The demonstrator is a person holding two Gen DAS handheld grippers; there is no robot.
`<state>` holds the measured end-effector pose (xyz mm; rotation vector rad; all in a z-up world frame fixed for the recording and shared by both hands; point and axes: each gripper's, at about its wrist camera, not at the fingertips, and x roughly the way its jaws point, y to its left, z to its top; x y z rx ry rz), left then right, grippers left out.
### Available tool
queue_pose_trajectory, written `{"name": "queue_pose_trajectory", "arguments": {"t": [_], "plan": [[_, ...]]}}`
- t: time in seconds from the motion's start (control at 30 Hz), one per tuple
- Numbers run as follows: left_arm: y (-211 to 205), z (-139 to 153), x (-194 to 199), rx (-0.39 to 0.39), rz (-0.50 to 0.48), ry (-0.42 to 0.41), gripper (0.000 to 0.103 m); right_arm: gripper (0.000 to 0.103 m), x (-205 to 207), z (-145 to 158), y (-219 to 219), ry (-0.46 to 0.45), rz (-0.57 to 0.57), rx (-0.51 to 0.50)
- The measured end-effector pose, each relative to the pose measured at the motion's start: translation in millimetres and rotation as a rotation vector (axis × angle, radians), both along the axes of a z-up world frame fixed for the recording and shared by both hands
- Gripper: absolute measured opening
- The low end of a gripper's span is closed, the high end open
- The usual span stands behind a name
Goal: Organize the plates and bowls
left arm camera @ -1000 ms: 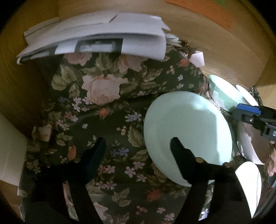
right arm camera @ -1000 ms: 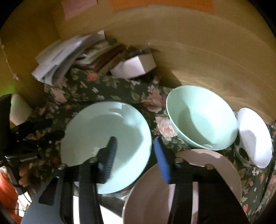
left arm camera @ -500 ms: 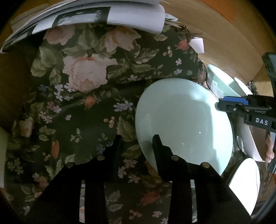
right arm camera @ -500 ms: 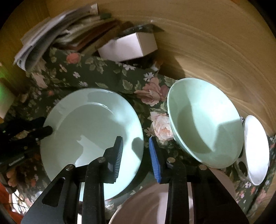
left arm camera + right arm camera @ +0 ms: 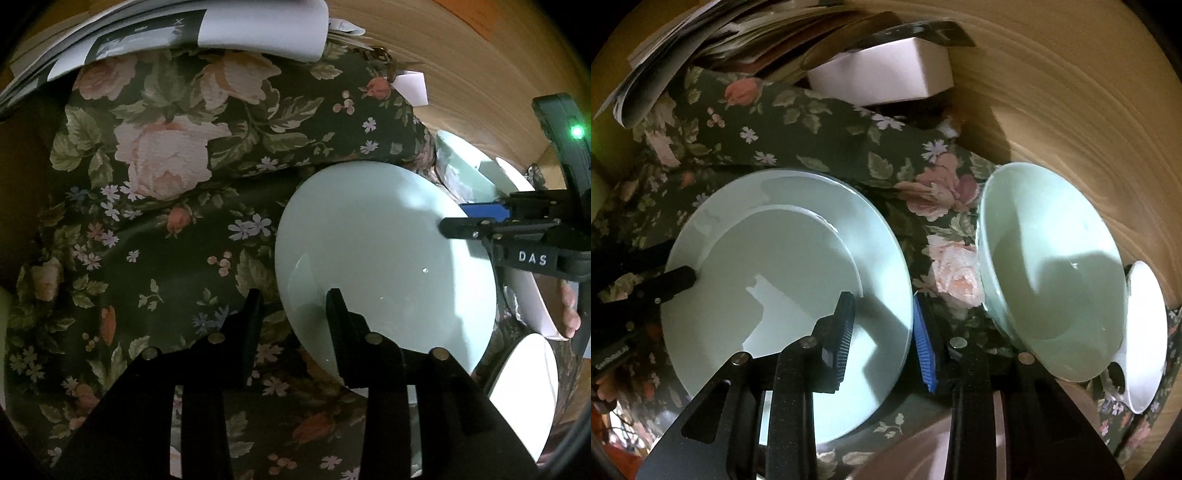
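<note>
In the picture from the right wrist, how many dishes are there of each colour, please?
Mint green: 2, the mint green plate and the mint green bowl
White: 1, the white bowl
Pinkish: 1, the pinkish plate at the bottom edge
Total: 4

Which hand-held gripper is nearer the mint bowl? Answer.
Right. Both just closed astride the mint plate: right hand-held gripper beside the mint bowl, left hand-held gripper at the far edge.
</note>
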<state>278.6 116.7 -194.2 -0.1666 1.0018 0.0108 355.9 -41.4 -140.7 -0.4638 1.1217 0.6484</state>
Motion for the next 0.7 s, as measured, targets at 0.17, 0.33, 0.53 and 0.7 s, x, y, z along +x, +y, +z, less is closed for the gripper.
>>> {"name": "queue_pose_trajectory", "arguments": {"t": [0.17, 0.33, 0.53, 0.7], "plan": [[4, 1, -4, -0.018, 0.005, 0.005, 0.035, 0.026, -2, 4, 3, 0.062, 0.001, 0.047], [18, 2, -14, -0.025, 0.028, 0.005, 0.034, 0.026, -17, 3, 18, 0.074, 0.023, 0.061], [26, 0, -27, -0.015, 0.026, 0.008, 0.034, 0.026, -31, 2, 28, 0.065, 0.05, 0.049], [20, -2, -31, 0.006, 0.018, -0.005, 0.034, 0.029, -36, 1, 39, 0.049, 0.074, 0.0]]}}
